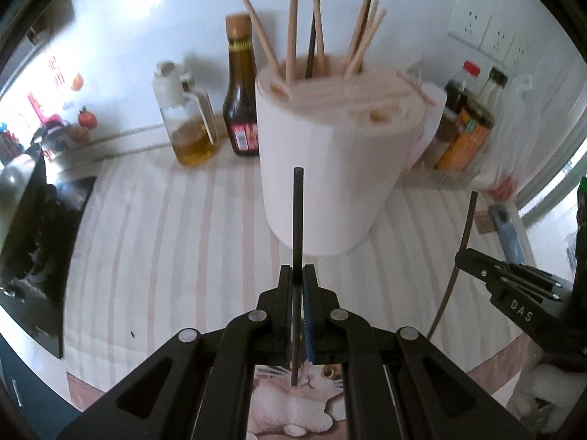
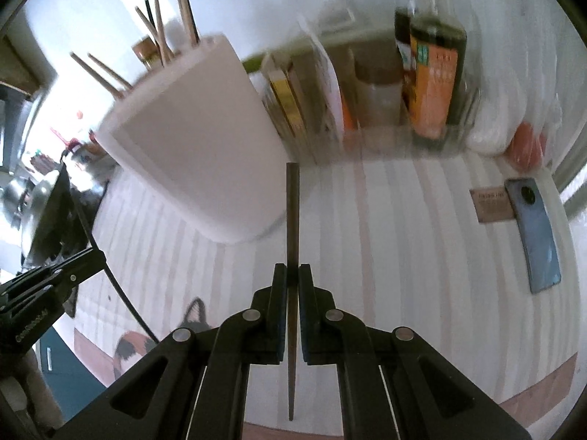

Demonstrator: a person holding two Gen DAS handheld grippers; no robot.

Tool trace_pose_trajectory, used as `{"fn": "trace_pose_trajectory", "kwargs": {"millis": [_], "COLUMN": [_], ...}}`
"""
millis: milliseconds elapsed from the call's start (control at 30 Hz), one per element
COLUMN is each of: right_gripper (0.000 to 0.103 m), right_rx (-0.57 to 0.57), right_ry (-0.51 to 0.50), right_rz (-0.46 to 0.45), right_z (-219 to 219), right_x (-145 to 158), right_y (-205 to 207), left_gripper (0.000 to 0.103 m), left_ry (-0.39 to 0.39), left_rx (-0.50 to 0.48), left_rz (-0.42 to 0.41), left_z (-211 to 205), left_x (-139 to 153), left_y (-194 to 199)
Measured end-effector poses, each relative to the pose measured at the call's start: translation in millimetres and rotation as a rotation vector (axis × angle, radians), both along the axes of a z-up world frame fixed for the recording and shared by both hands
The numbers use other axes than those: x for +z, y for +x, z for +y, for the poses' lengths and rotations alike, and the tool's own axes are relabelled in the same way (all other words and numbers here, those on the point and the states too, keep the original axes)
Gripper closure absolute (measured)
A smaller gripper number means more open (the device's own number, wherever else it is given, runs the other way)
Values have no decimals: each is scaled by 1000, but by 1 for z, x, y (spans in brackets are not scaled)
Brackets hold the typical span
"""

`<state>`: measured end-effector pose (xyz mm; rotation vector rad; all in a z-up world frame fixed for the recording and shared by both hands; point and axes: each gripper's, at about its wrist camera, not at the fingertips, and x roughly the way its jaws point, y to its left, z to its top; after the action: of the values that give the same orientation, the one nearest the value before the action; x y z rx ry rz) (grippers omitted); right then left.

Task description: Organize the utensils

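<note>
Striped tabletop (image 1: 165, 220) carries a white holder (image 1: 330, 154); each tool, left (image 1: 298, 275) and right (image 2: 292, 273), grips one dark chopstick (image 1: 298, 212).

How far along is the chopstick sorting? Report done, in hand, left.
Done: several chopsticks already stand in the white holder. In hand: left gripper and right gripper each clamp one dark chopstick. Left: dropping both into the holder.
</note>
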<state>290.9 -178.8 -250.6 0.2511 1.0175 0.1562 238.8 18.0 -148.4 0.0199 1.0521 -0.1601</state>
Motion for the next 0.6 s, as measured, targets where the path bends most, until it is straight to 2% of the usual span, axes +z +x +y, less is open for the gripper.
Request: {"fn": "trace_pose_trajectory", "kwargs": {"millis": [300, 367, 467, 533, 600], "right_gripper": [98, 103, 103, 103, 103], "right_rx": [-20, -14, -7, -3, 9], "right_ry": [5, 6, 6, 15, 61], "right_rz": [-178, -210, -256, -257, -202], "right_z": [3, 3, 4, 3, 0], "right_x": [52, 65, 83, 89, 85], "right_y": [7, 11, 15, 21, 30], "left_gripper": [101, 101, 101, 101, 101], "left_ry": [-21, -26, -26, -26, -25], "left_rx": [26, 35, 43, 49, 57], "left_rz": [-107, -131, -164, -172, -177], "left_z": [7, 9, 12, 13, 15], "left_x": [39, 48, 61, 64, 64], "left_y": [10, 11, 14, 17, 19]}}
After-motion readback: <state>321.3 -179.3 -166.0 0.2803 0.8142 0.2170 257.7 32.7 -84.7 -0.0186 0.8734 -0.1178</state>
